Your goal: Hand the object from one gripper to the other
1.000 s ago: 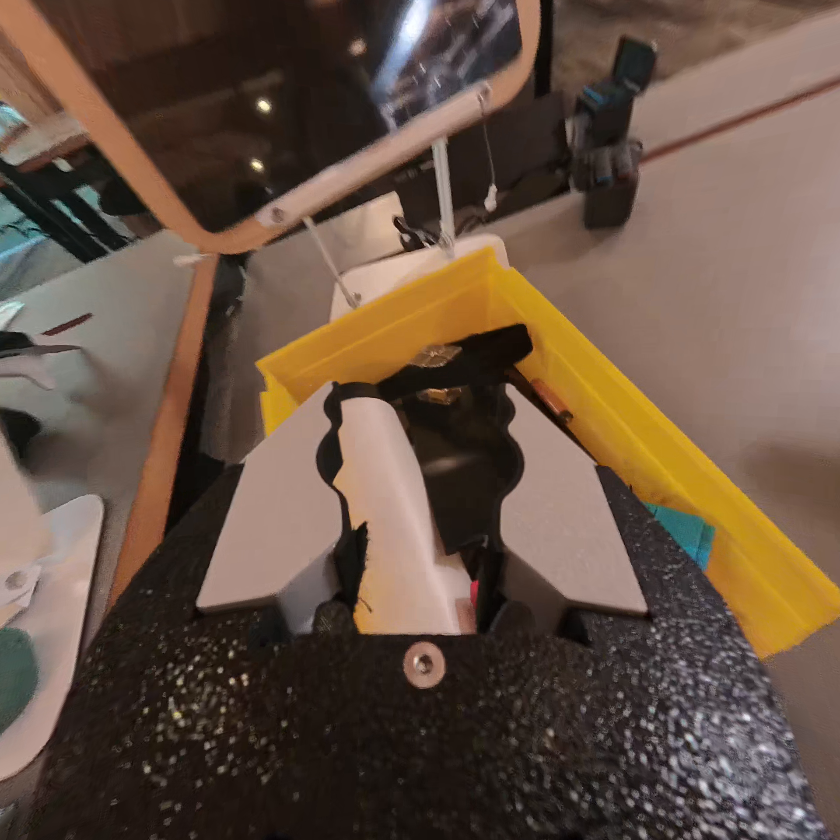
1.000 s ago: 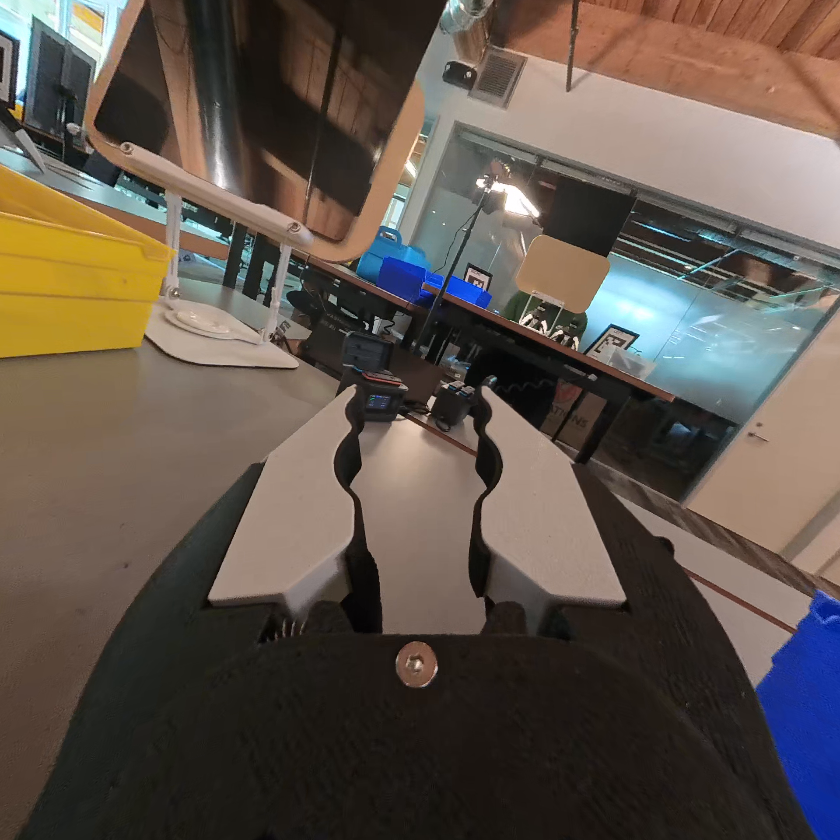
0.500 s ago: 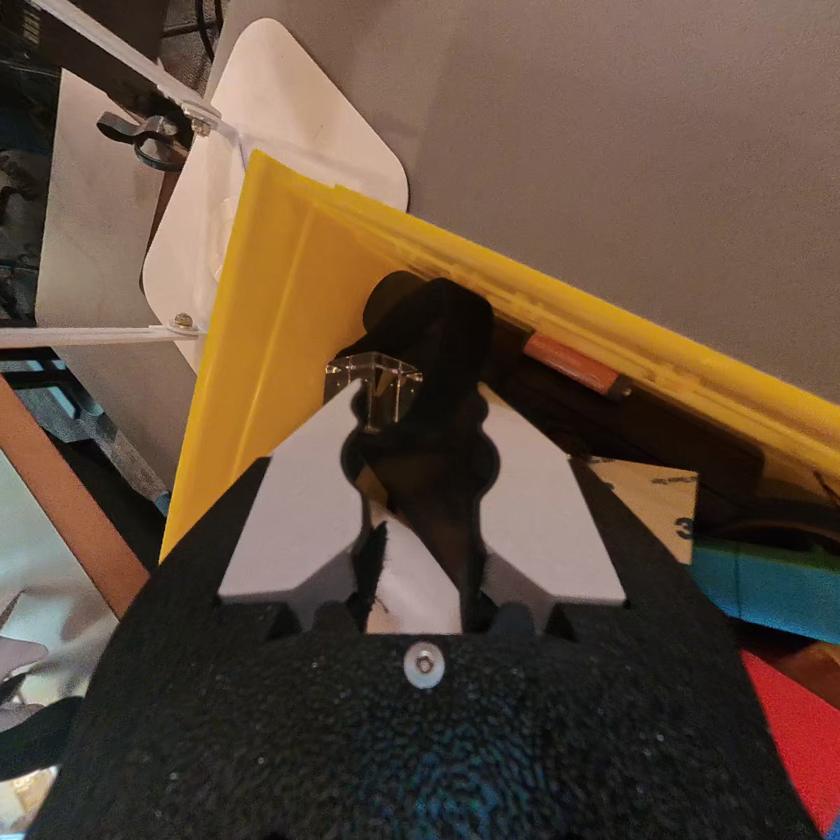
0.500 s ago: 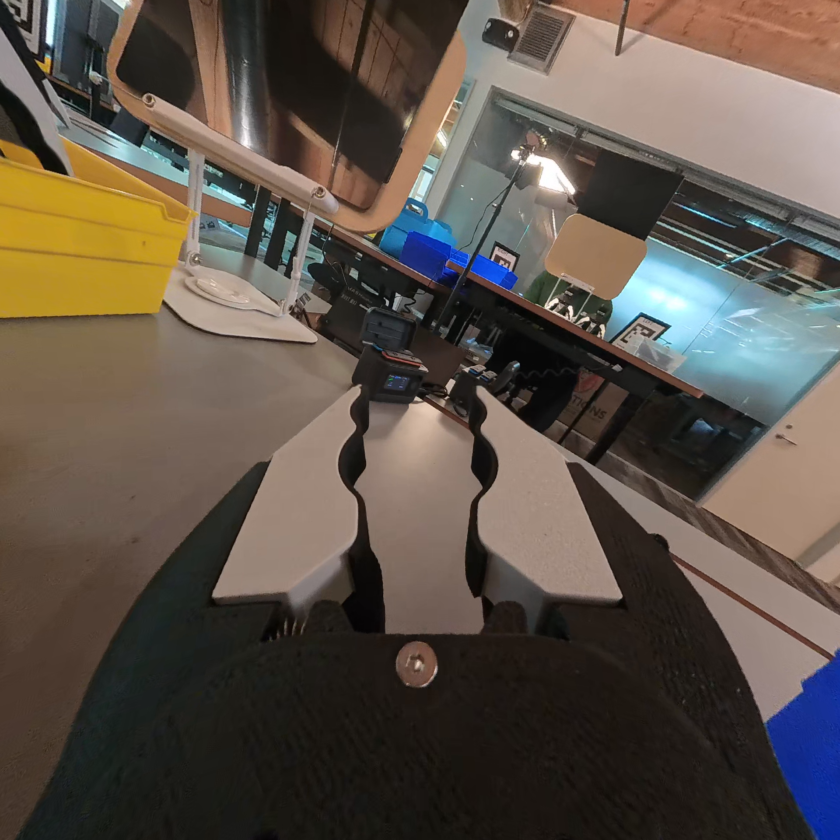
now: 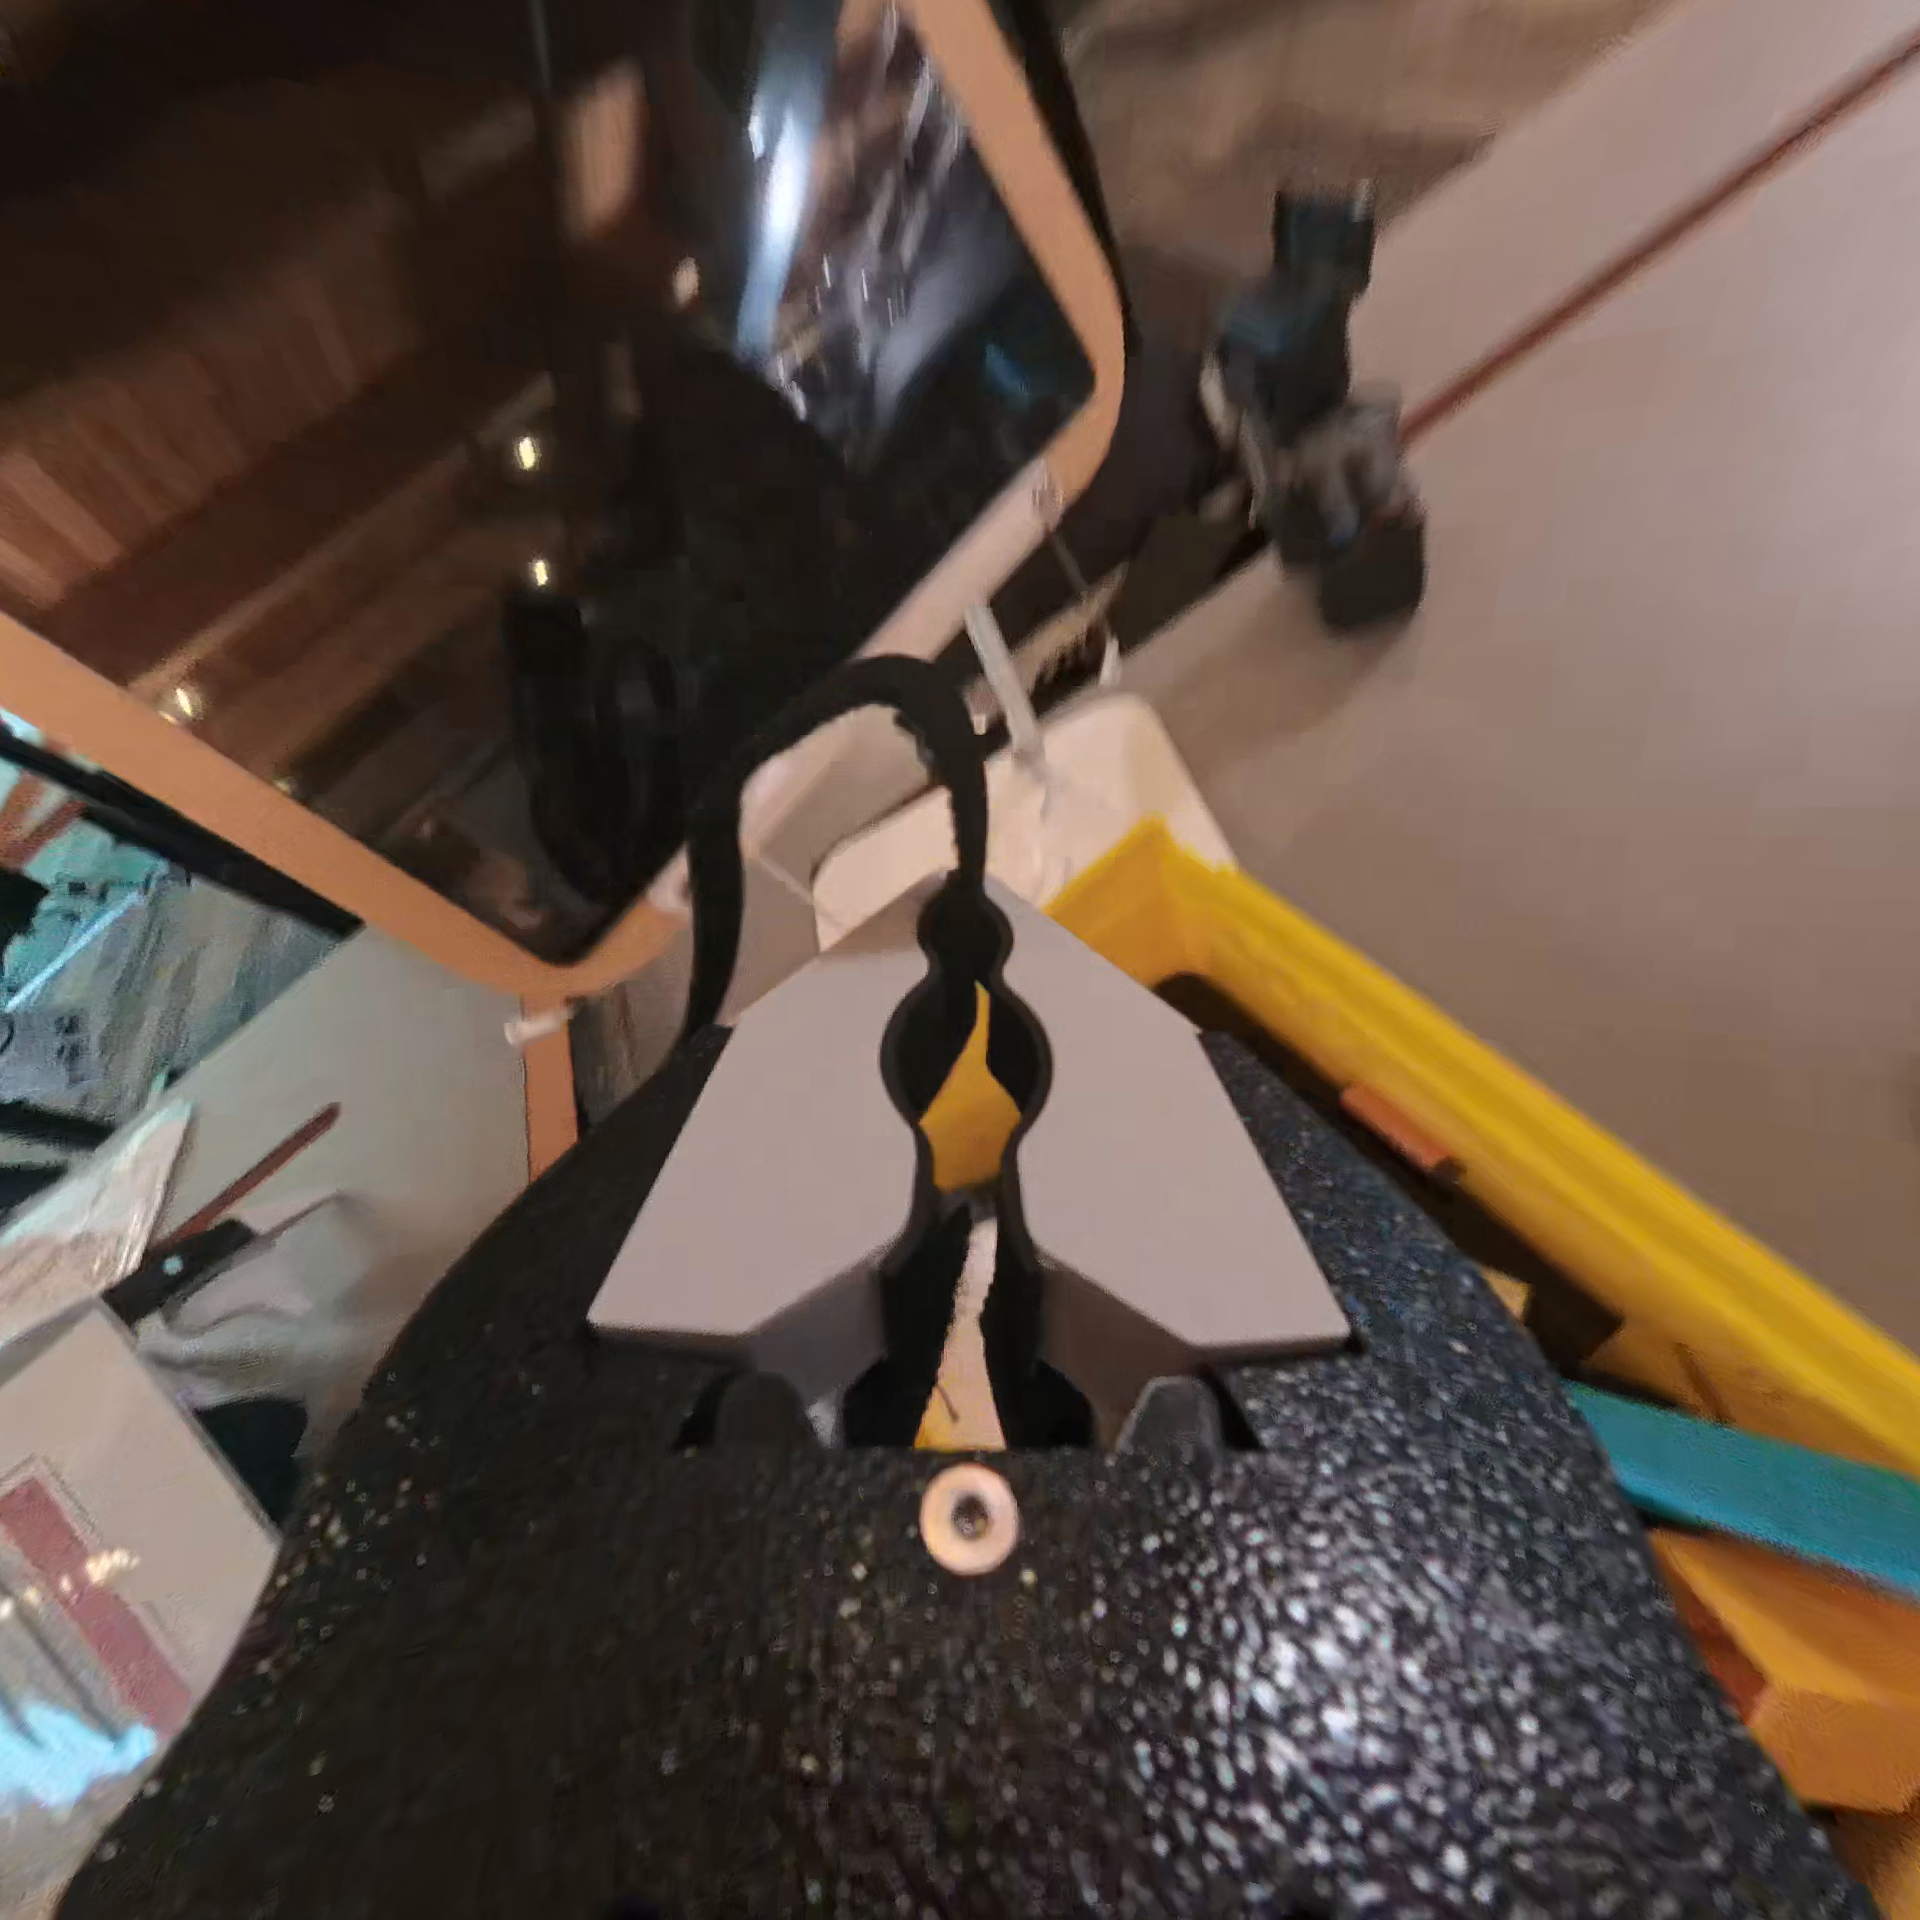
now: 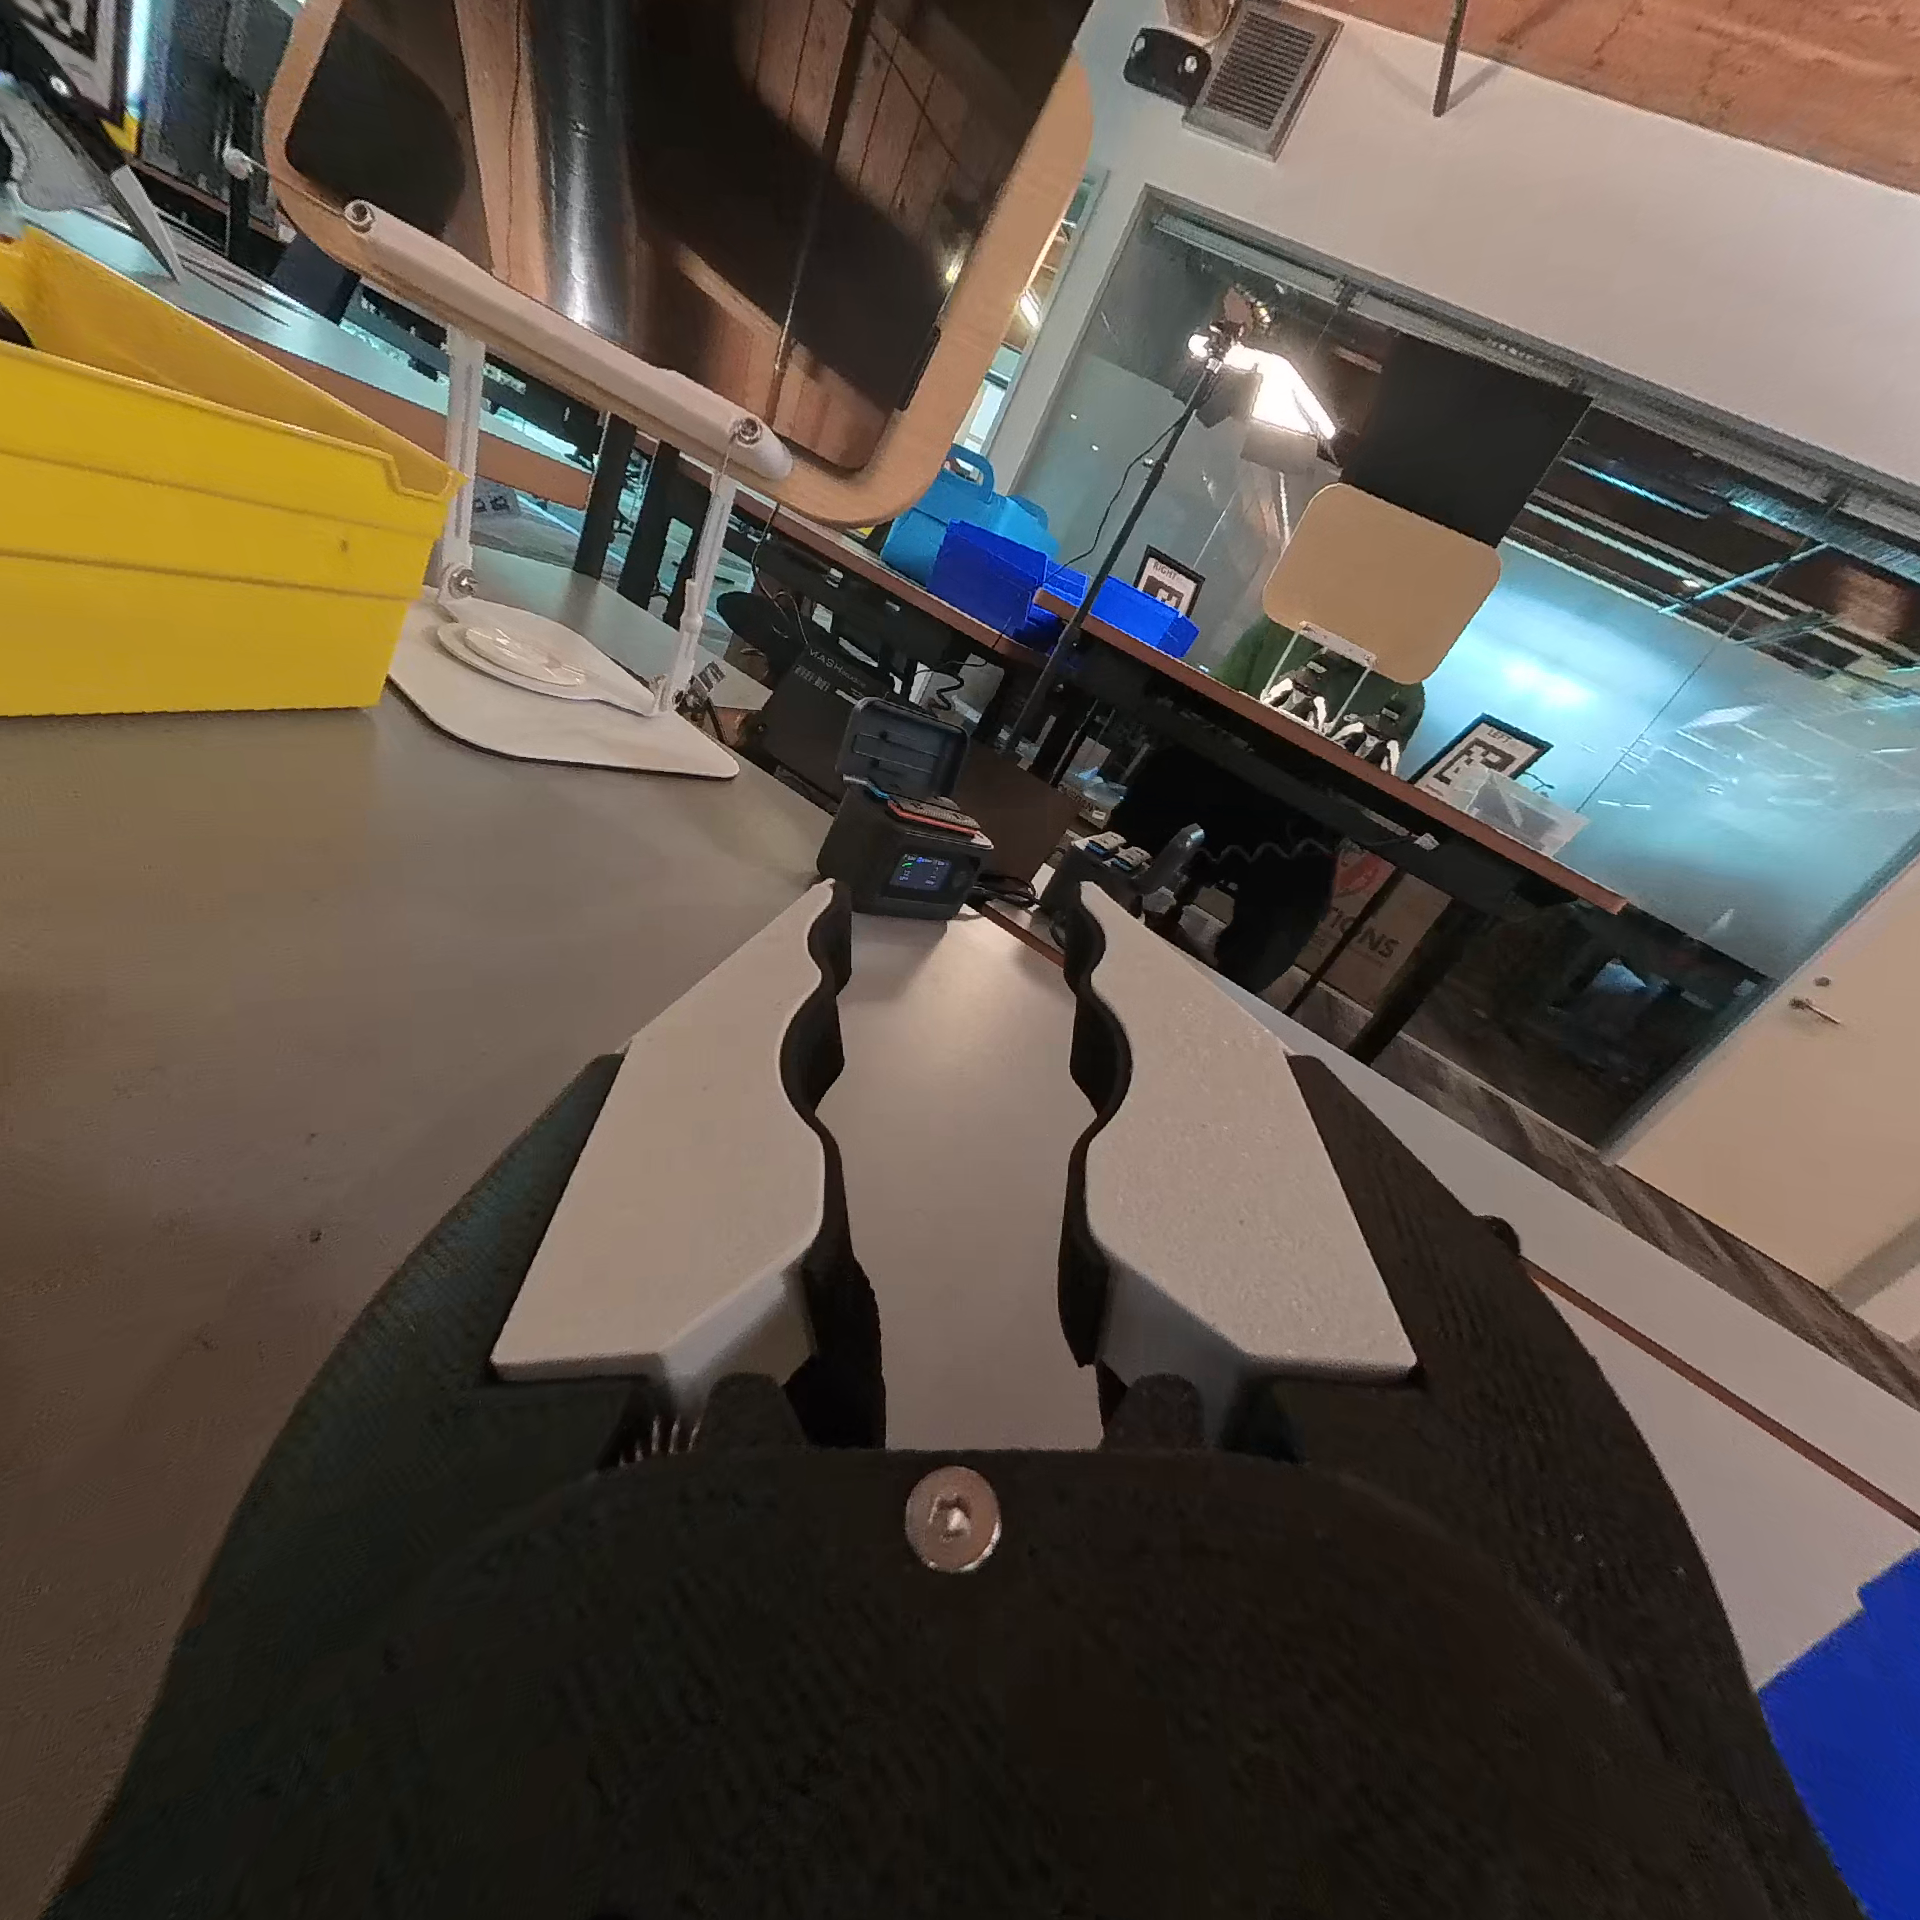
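Observation:
My left gripper is shut on a black strap. The strap loops up and out from the fingertips, then curves down along the left finger. The gripper holds it above the near-left end of the yellow bin. The picture is blurred by motion. My right gripper is open and empty, low over the grey table, to the right of the yellow bin. Neither gripper shows in the other's view.
A wood-framed mirror on a white stand stands behind the bin. A small black device sits on the table ahead of the right gripper. Teal and orange pieces lie in the bin. A blue box is at lower right.
The left gripper dipped into the yellow bin, shut on the black strap and came up with it. The right gripper stayed open and shifted only slightly.

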